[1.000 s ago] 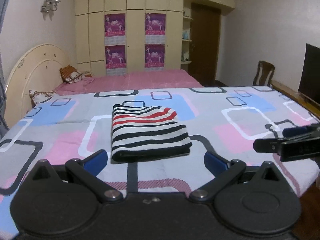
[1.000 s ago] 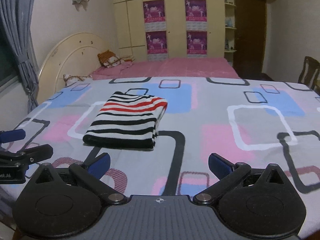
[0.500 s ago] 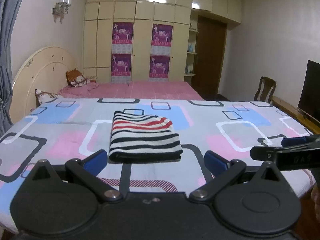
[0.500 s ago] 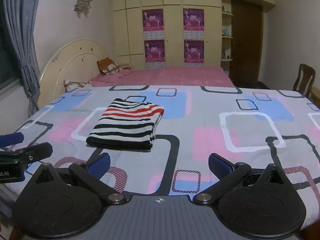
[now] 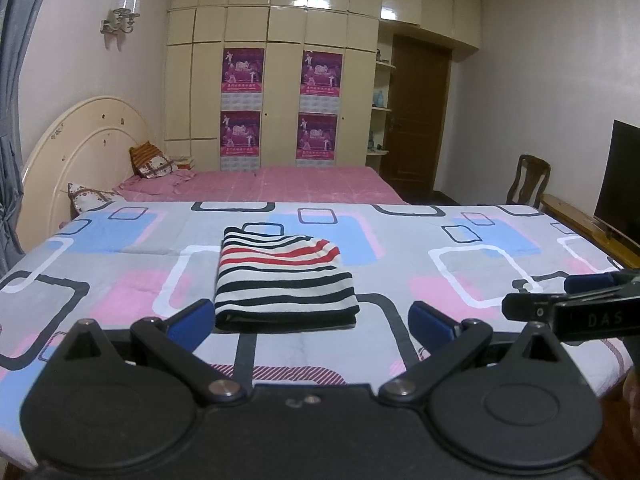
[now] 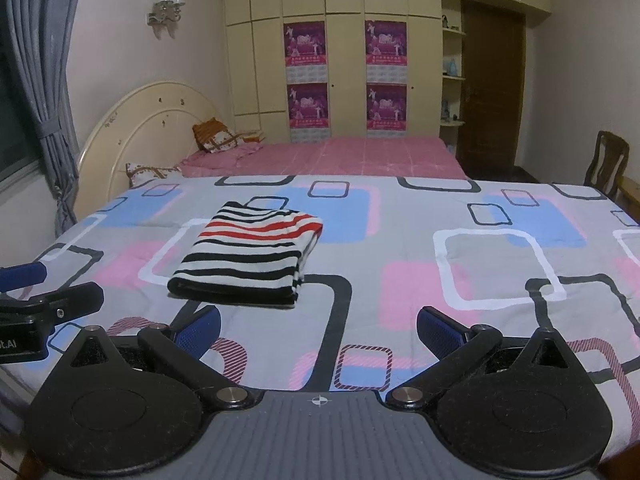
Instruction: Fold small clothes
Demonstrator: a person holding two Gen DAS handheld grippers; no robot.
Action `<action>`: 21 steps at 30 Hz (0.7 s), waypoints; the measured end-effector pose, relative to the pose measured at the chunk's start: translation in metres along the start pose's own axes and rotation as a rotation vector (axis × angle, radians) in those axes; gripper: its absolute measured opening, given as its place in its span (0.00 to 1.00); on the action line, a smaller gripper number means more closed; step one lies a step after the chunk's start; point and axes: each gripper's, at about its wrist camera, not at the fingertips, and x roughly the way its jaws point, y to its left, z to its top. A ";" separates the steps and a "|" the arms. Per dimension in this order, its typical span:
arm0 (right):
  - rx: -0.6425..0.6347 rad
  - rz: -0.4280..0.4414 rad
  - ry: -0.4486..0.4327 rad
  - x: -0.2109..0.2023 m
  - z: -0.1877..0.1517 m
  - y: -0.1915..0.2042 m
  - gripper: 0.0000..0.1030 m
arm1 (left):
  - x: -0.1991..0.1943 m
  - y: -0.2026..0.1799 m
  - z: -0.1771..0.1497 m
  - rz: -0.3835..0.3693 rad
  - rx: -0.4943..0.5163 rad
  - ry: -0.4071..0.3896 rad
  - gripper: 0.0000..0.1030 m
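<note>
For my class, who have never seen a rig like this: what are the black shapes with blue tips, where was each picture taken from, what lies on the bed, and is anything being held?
No robot here: a person holds a two-finger gripper in each hand, each carrying a forward-looking fisheye camera. One picture looks along the left gripper, the other along the right gripper. The black shapes are the gripper bodies; the blue tips are finger pads. Each gripper also shows at the edge of the other's picture. On the patterned bedspread lies a folded striped garment, black, white and red. Both grippers are open and hold nothing; neither touches the garment.
</note>
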 end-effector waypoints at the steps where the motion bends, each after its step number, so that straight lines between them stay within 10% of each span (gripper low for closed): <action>1: 0.001 0.000 0.000 -0.001 0.000 -0.001 1.00 | 0.000 0.000 0.000 0.000 0.001 0.000 1.00; 21: -0.017 0.004 -0.006 -0.003 0.003 -0.001 1.00 | -0.001 0.001 0.000 -0.004 0.003 -0.007 1.00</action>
